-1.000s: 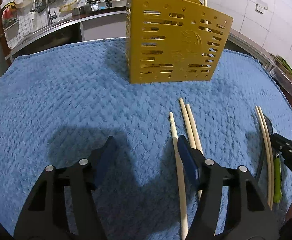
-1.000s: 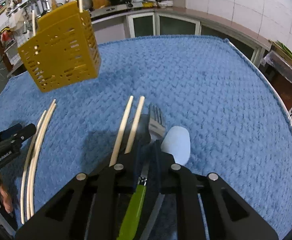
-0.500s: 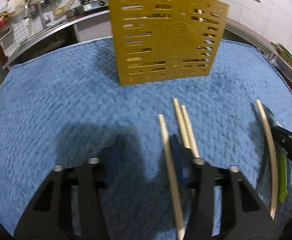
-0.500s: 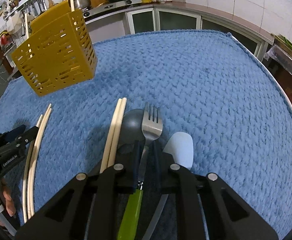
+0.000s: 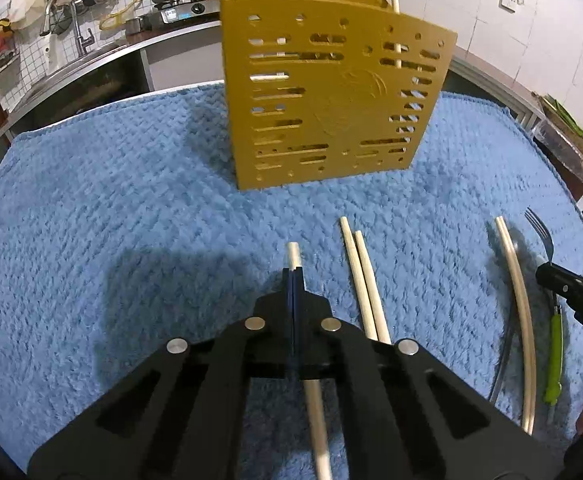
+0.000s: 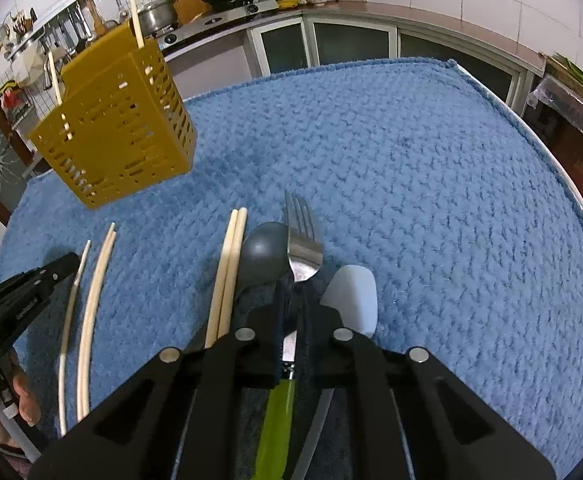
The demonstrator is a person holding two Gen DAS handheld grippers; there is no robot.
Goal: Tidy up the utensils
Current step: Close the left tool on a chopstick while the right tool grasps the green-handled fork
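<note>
Blue textured cloth covers the table in the left wrist view. The left gripper has its blue-padded jaws pressed together on a single pale wooden chopstick, whose tip projects just beyond the pads while its shaft runs back beneath the black frame. Just to the right, a pair of pale wooden chopsticks lies side by side on the cloth. Farther right lies a second pair of chopsticks, close together, beside a steel fork with a green handle. The right gripper enters at the right edge at the fork's neck. A yellow perforated plastic utensil holder stands upright at the far side of the cloth, with two chopsticks rising from it.

In the right wrist view, the right gripper is clamped on the neck of the fork, its tines pointing away and its green handle running back under the frame. A dark grey spoon lies touching the fork on the left; a pale blue spatula head lies on the right. The second pair lies left of the spoon. The left gripper appears at the left edge on its chopstick, beside the first pair. The holder stands at upper left.
</note>
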